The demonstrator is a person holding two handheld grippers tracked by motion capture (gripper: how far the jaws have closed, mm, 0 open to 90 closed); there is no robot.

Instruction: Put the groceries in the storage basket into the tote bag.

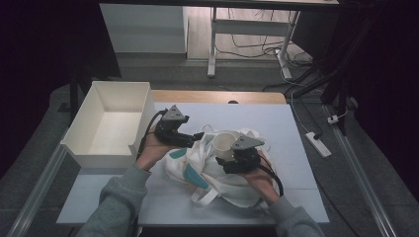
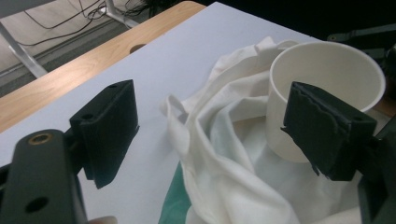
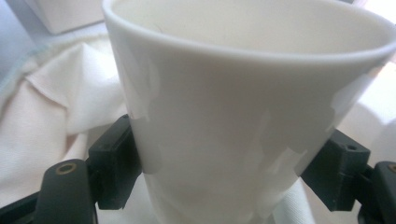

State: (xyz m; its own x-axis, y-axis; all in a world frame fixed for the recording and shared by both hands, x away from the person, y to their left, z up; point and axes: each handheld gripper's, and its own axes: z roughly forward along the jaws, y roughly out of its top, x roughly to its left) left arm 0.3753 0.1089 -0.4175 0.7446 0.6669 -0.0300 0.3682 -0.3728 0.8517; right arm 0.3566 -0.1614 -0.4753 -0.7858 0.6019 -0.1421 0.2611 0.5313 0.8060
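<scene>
White box (image 1: 111, 123) sits on the worktop (image 1: 276, 128) at far left, open top. Left claw (image 1: 197, 136) just right of it, over the left edge of the cloth bag (image 1: 207, 173); jaws spread wide, gripping nothing. In the left gripper view the bag's mouth (image 2: 224, 140) lies between them, untouched as far as I can tell. White cup (image 1: 226, 144) stands upright in the bag's opening, mid-worktop. Right claw (image 1: 228, 165) clamped on the cup's lower wall, one jaw each side, seen close in the right gripper view (image 3: 224, 140). Bag has teal patches, handle loop trailing at front.
</scene>
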